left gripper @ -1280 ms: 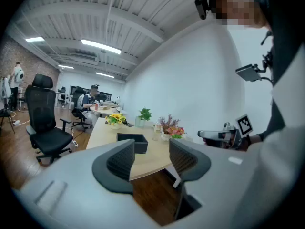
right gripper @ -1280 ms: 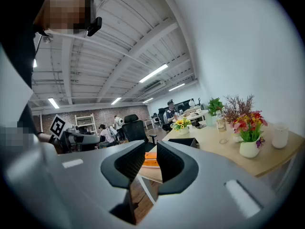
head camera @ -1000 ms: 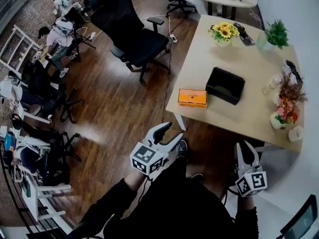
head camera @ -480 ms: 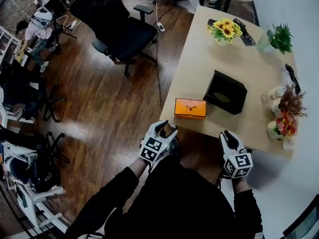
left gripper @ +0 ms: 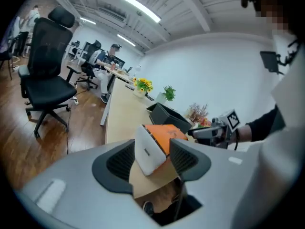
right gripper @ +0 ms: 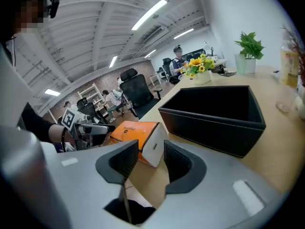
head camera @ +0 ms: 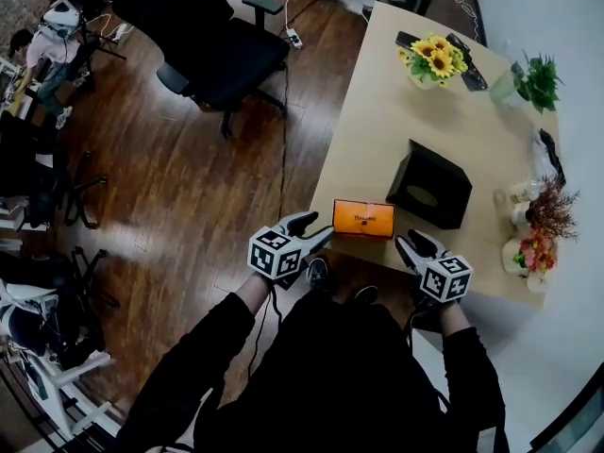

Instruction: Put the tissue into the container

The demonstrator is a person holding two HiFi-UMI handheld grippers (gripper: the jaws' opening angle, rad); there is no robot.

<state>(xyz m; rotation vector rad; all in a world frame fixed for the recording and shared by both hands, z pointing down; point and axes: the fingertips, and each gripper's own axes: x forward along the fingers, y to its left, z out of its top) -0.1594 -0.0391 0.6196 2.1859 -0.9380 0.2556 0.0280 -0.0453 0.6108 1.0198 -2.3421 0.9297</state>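
Orange box (head camera: 363, 219) nr container (head camera: 429, 184); sunflowers (head camera: 434, 58) beyond

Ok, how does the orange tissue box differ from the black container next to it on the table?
The orange tissue box is bright orange with a white end; the black container is all black. The box is closed, the container open-topped. The box is smaller and lower than the container. The box lies at the near edge of the table, the container farther in. Both are rectangular and rest on that table, apart.

L tongs (head camera: 316, 228) apart, empty — R tongs (head camera: 415, 243) mid-opening, empty
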